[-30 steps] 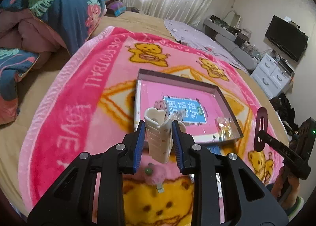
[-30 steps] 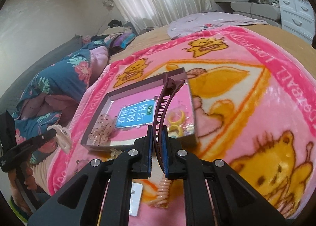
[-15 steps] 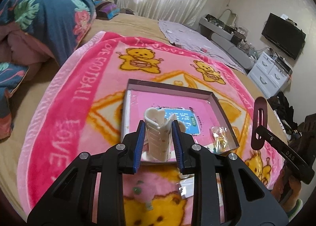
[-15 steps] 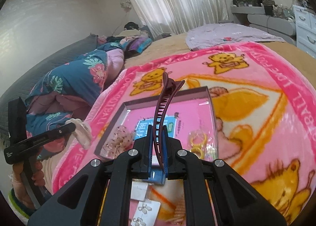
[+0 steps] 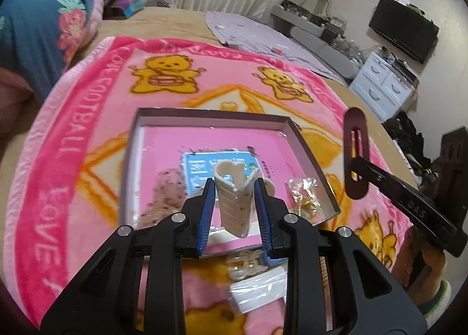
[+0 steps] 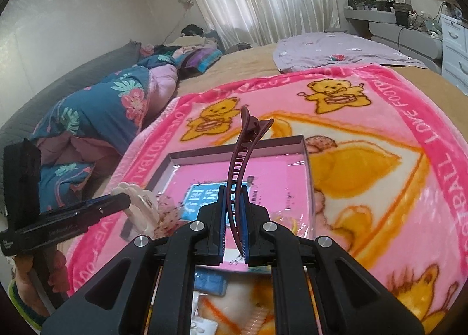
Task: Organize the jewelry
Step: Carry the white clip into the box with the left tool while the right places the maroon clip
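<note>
The left gripper (image 5: 234, 203) is pinching a cream claw clip (image 5: 235, 197) between its blue pads, jaws narrow on the clip's sides so that the heart-shaped top is standing upright, clear of the fingers. It is hanging over the near edge of the shallow tray (image 5: 204, 115), probably so the clip can be let down inside rather than onto the pink bear blanket (image 5: 87, 118).

The right gripper (image 6: 234, 218) is gripping a long maroon hair clip (image 6: 239, 165) by its lower end, jaws nearly closed on the thin body, the curved toothed length pointing up and away over the same tray. In the tray a speckled clip (image 5: 166, 188) is lying at the near left and a bag of yellow pieces (image 5: 304, 197) at the near right. Loose packets (image 5: 257, 294) are lying on the blanket nearer than the tray, apparently yet to be sorted.
</note>
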Available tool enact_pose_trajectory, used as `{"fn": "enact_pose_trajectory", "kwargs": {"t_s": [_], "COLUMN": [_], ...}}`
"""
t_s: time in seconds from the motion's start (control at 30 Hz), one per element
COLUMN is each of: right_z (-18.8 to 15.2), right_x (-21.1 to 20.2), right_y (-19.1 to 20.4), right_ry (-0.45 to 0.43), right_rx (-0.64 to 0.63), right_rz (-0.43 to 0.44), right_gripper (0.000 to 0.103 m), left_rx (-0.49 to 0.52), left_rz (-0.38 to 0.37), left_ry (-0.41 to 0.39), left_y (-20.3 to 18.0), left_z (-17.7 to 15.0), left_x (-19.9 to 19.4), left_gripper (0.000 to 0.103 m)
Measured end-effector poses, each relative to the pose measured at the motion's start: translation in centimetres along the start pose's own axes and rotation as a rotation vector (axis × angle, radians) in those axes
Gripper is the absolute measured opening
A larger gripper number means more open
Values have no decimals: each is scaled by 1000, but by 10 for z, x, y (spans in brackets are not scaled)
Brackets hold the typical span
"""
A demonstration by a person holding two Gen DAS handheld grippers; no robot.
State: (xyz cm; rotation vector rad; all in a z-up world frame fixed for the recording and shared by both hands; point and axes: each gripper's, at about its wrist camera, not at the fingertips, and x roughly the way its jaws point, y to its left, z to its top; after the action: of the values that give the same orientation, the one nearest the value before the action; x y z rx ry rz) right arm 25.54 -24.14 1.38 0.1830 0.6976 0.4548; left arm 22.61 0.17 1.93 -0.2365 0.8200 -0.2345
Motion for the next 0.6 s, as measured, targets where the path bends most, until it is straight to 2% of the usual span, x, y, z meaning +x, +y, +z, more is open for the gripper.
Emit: {"fn": "enact_pose_trajectory", "kwargs": {"t_s": [0.27,0.6], "right_z": [5,6], "right_x": [38,76], "right_y": [-18,-29], "right_ry": [85,161], "right_rx": [20,35], "right_rz": [-19,-31], "right_gripper": [8,8], "left_rx": [-15,-33], "left_rz": [-57,-37], "left_ry": [54,108], "left_y": [-2,10], "left_z": [-6,-15], "left_x": [35,62], "left_gripper": [20,20]}}
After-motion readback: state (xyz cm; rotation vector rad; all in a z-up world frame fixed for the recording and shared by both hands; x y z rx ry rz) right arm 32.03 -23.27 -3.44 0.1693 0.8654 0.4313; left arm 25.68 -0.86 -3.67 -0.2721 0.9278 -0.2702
